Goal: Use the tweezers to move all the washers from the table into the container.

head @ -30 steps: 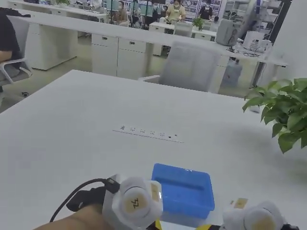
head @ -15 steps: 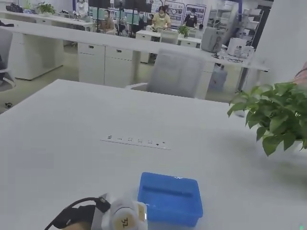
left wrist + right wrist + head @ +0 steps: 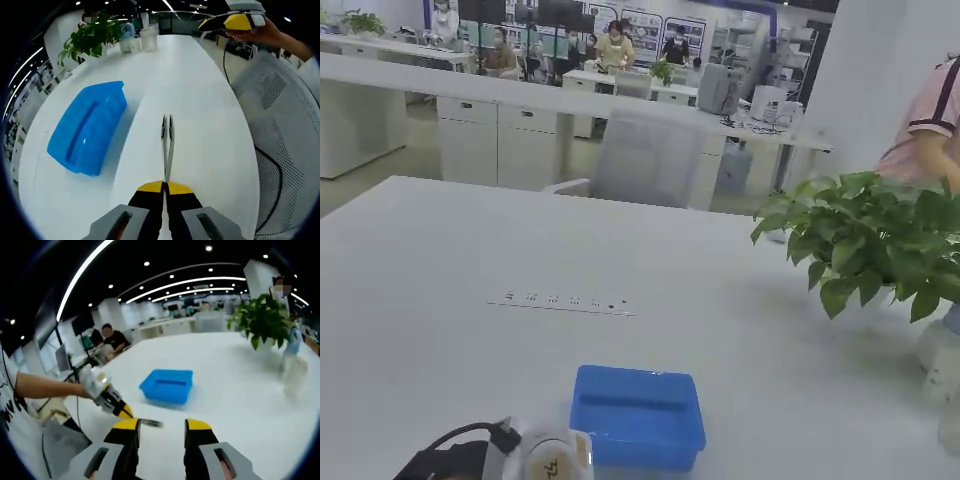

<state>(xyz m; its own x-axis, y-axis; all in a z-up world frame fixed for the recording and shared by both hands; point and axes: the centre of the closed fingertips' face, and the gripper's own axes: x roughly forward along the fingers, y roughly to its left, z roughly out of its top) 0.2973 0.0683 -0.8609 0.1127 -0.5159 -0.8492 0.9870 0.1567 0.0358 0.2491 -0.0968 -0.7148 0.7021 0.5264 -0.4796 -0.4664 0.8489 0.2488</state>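
Beside the blue container [image 3: 87, 129], left gripper [image 3: 165, 187] jaws pinch slim silver tweezers [image 3: 169, 150]; right gripper [image 3: 161, 425] jaws spread.

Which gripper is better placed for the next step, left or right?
Left. The left gripper is shut on the tweezers, which point along the table beside the blue container. The right gripper is open and empty.
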